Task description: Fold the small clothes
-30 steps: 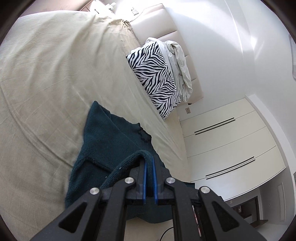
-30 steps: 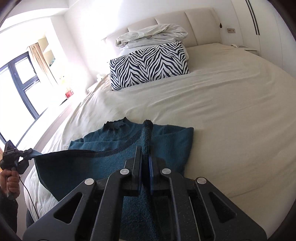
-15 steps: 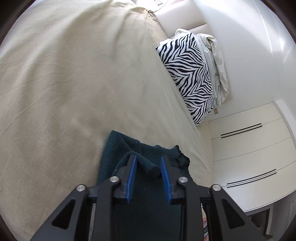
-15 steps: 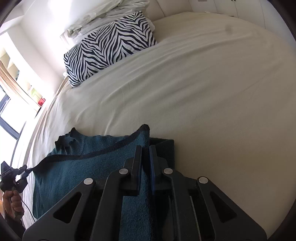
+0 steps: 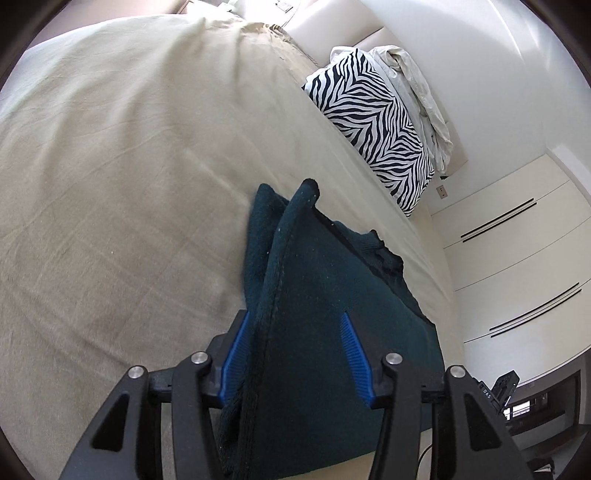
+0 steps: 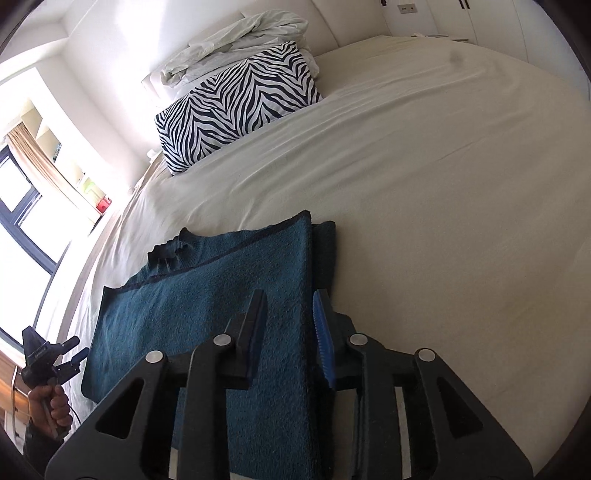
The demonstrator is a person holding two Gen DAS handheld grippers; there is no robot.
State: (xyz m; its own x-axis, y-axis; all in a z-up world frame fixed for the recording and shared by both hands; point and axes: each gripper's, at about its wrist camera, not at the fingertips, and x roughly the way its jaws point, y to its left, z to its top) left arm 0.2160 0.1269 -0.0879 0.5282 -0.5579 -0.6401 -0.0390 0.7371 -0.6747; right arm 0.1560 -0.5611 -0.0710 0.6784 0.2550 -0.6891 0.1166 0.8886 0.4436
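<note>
A wide bed [image 6: 424, 192] under a cream sheet fills both views. At its head a zebra-striped pillow [image 6: 240, 107] lies with rumpled pale bedding [image 6: 240, 44] piled behind it against a padded headboard [image 5: 347, 22]. Only the left wrist view shows the white wardrobe doors [image 5: 517, 266] with dark slot handles. Only the right wrist view shows the dark-framed window [image 6: 22, 229], a beige curtain [image 6: 33, 155] and a small red object [image 6: 104, 204] on the sill.

The teal sweater [image 6: 207, 295] lies near the bed's near edge, its lower part folded up over the body and its collar toward the pillow.

The right gripper [image 6: 288, 317] has its jaws opening; the folded edge lies between them, the blue pads clear of it. The left gripper [image 5: 295, 339] is also opening, cloth loose between its parted blue pads, one corner still peaked. From the right view the left gripper is seen off the sweater's left edge, held in a hand [image 6: 51, 406].

Small white letters on the left gripper's body are too small to read reliably.
</note>
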